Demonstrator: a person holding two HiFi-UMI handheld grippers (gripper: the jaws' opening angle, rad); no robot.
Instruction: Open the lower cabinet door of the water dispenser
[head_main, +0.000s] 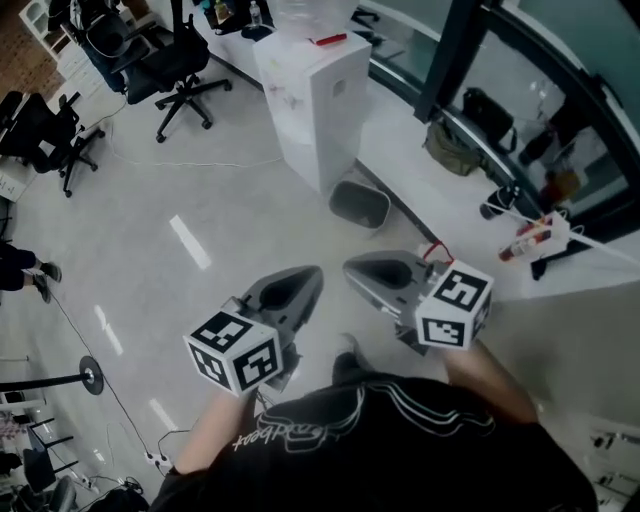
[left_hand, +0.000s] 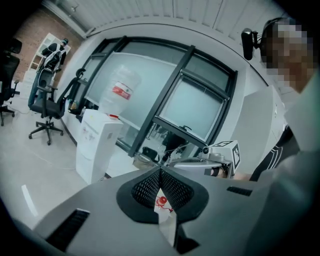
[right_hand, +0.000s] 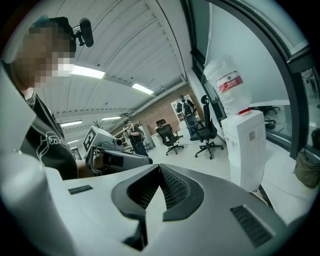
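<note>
Standing on the floor (head_main: 230, 200) at its far edge, right up against the low white ledge (head_main: 400, 112) under the big windows: the white water dispenser (head_main: 318, 100). On top of it, a big clear water bottle (left_hand: 121, 89) with a red label. Lower cabinet door (right_hand: 250, 167) on the bottom half of the front, looking flat and shut. On the floor just beside the foot of the dispenser, a small grey bin (head_main: 360, 205). Up on the ledge near the dispenser, a dark green bag (head_main: 450, 150). Further off along the same edge of the floor, some black office chairs (head_main: 180, 60). Nearer the camera, a person in a black top (head_main: 400, 440), holding one tool in each hand over the open floor. Left gripper (head_main: 312, 275) and right gripper (head_main: 355, 270) close side by side, tips near each other, both pointing toward the dispenser but well apart from it. A marker cube (head_main: 235, 350) at the back of the left one and another at the back of the right one. Left fingers (left_hand: 145, 186) closed, tips touching, gripping nothing. Right fingers (right_hand: 175, 187) closed too, tips pressed together, nothing held. Not touching the dispenser or its door with either tool.
</note>
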